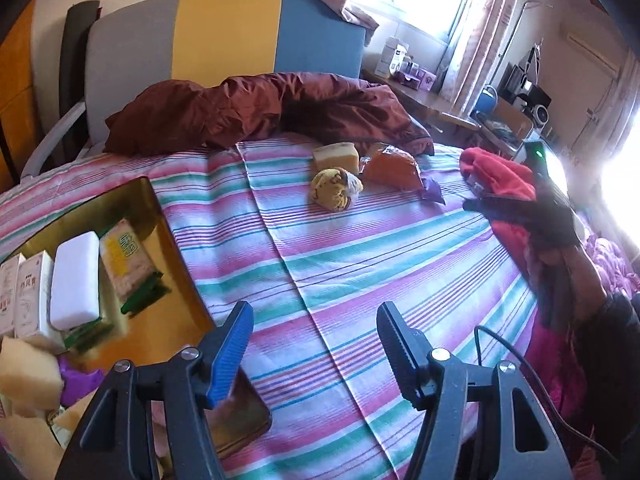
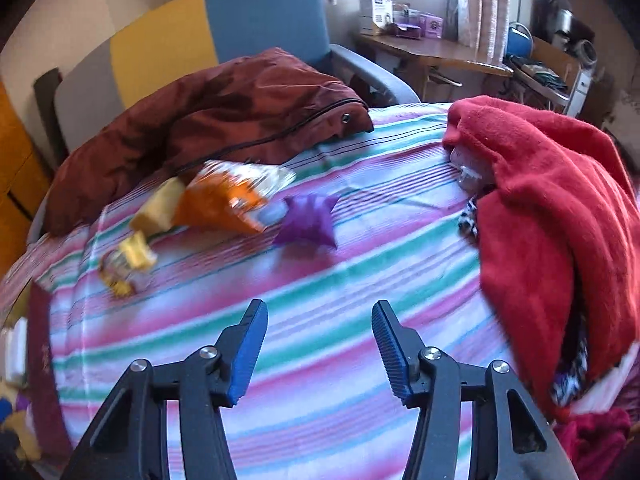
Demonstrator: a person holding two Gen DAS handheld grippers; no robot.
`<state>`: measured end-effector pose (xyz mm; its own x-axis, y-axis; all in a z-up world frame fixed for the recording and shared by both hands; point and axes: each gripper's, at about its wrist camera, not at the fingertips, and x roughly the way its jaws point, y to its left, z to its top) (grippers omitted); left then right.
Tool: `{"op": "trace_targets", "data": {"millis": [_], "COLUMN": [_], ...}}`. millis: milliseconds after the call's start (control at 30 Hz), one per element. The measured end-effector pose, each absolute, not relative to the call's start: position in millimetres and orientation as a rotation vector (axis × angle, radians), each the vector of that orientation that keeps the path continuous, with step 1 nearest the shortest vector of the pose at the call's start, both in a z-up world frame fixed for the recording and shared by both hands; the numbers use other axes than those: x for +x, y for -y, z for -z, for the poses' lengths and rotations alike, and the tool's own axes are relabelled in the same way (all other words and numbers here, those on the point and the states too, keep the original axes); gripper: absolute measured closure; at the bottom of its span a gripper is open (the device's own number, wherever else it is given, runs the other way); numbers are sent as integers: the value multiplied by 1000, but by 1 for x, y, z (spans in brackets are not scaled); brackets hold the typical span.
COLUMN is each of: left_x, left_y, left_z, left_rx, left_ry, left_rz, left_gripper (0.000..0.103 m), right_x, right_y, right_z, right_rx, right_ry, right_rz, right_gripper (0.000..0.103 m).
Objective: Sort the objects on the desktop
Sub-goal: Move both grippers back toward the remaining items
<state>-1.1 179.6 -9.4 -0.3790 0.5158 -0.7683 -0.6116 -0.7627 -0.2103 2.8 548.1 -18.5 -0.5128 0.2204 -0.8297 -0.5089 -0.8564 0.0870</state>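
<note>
While four loose items, namely a purple star-shaped pouch (image 2: 309, 220), orange snack packet (image 2: 224, 200), yellow sponge block (image 1: 335, 156) and balled yellow sock (image 1: 335, 188), lie clustered on the striped bedsheet (image 1: 320, 280), sorted goods fill the gold-lined box (image 1: 168, 240); left tool (image 1: 314, 350) and right tool (image 2: 318, 350) stand apart, empty.

A sponge (image 1: 336, 156), sock ball (image 1: 335, 189) and snack bag (image 1: 394, 170) are lying together on the bed (image 1: 360, 264). A box (image 1: 160, 216) is sitting to their left, holding cartons (image 1: 30, 292).
</note>
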Motion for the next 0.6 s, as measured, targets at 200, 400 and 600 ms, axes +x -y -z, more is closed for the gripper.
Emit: {"op": "trace_targets", "data": {"millis": [200, 400, 600], "left_x": [-13, -24, -30], "left_y": [-190, -200, -212], "left_z": [10, 16, 16], "left_rx": [-1153, -1180, -1182], "left_ry": [-142, -137, -155], "left_rz": [-2159, -2147, -2128], "left_gripper": [38, 38, 38], "right_x": [-47, -85, -111], "right_y": [-579, -596, -601], "right_z": [44, 65, 78], "right_rx": [-1271, -1311, -1351], "right_ry": [-471, -499, -503], "right_rz": [-2306, -2276, -2259], "right_gripper": [49, 38, 35]}}
